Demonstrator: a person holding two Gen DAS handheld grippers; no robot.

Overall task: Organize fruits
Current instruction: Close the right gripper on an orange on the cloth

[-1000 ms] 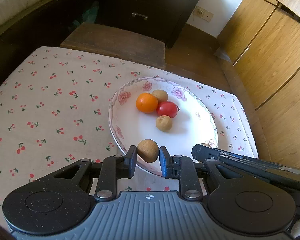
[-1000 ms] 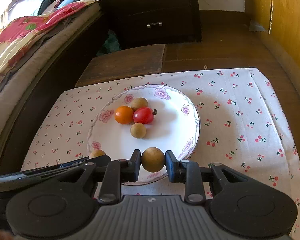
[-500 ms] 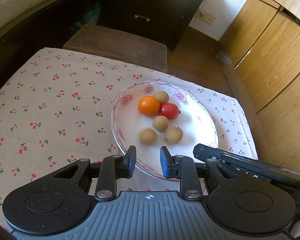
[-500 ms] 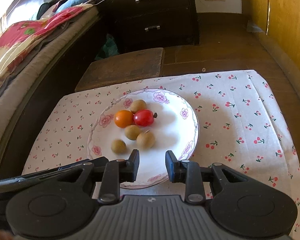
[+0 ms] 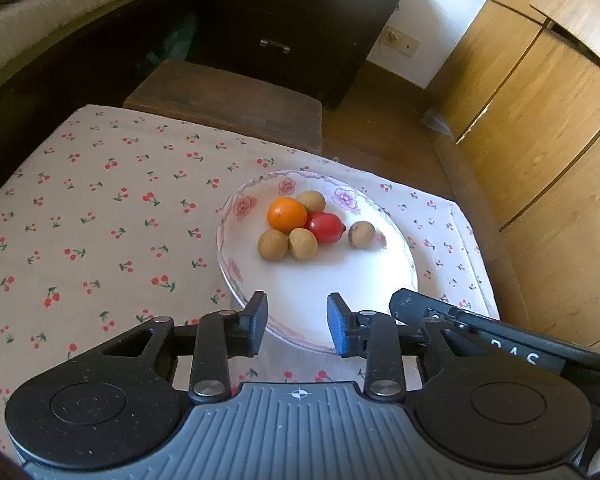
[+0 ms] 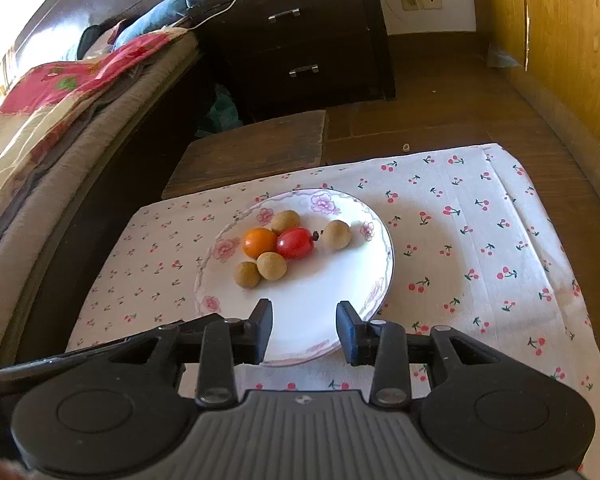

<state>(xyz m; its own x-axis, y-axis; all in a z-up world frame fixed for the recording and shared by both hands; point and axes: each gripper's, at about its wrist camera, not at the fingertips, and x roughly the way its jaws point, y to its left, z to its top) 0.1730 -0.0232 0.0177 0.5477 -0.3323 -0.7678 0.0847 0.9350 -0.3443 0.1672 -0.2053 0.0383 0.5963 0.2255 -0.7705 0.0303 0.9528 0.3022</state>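
Note:
A white plate with a flowered rim (image 5: 410, 268) (image 6: 382, 280) holds an orange fruit (image 5: 287, 213) (image 6: 259, 242), a red tomato (image 5: 325, 227) (image 6: 295, 243) and several round brown fruits (image 5: 273, 244) (image 6: 272, 265). One brown fruit (image 5: 361, 234) (image 6: 336, 234) lies apart on the right. My left gripper (image 5: 297, 322) hangs over the plate's near rim, jaws opening, nothing between them. My right gripper (image 6: 304, 328) stands likewise over the near rim, jaws opening and empty. The right gripper's black body (image 5: 480, 334) shows at the left view's right side.
The plate rests on a cherry-print cloth (image 5: 100, 220) (image 6: 480, 240) over a low table. A dark wooden stool (image 5: 228, 100) stands behind it, then a dark drawer chest (image 6: 308, 40). A bed (image 6: 60, 120) runs along the left; wooden cabinets (image 5: 540, 120) on the right.
Each gripper held a brown fruit a second ago. Both fruits have dropped onto the plate and rolled to the others. Both pairs of jaws have widened.

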